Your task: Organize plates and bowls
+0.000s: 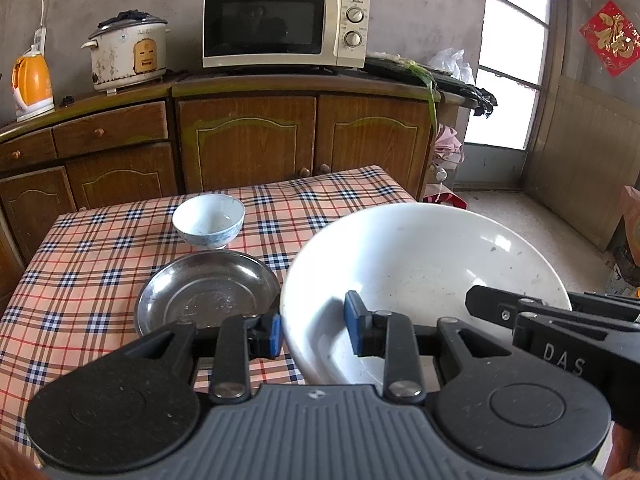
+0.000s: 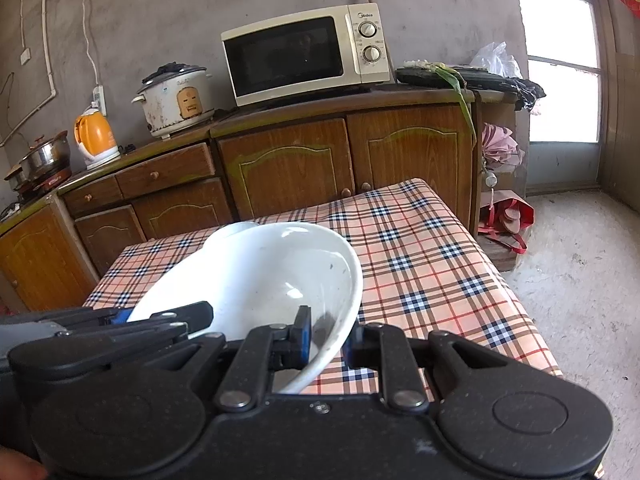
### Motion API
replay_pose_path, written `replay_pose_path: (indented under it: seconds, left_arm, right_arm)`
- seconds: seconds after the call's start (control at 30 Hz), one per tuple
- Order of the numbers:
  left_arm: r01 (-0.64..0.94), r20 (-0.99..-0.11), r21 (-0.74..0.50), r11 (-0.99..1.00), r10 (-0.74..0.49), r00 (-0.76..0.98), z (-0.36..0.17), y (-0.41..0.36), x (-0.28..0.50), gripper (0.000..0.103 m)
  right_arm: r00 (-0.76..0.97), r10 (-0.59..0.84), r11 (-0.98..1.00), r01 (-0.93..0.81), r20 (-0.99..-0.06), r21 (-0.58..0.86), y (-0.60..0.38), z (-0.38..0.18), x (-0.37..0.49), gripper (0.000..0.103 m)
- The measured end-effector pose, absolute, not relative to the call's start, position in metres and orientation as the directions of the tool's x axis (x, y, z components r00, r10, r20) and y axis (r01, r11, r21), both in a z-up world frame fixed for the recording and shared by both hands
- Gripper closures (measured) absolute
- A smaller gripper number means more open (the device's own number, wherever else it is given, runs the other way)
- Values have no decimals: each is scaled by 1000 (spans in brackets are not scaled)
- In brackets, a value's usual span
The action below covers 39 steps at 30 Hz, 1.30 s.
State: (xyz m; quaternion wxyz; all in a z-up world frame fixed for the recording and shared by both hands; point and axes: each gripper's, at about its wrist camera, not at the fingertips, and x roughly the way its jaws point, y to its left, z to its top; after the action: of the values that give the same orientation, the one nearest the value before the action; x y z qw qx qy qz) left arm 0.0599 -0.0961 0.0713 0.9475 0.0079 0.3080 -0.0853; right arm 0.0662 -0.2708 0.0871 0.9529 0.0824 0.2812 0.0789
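A large white bowl is held above the checked table, tilted. My left gripper straddles its left rim, one pad outside and one inside, with a visible gap to the inner pad. My right gripper is shut on the bowl's right rim and also shows at the right of the left wrist view. A steel plate lies on the table left of the bowl. A small blue-and-white bowl stands behind the plate.
The table has a plaid cloth. Behind it stands a wooden cabinet with a microwave, a rice cooker and an orange kettle. Bare concrete floor lies to the right.
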Motion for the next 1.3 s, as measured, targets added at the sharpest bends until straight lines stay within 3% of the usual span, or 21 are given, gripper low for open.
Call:
replay_pose_path:
  seconds: [1.3]
  left_arm:
    - [132,-590,-37,991,-128,797,62,-76,49,72]
  right_arm:
    - [817,217,972,-132,-534,192,-245,79,60,82]
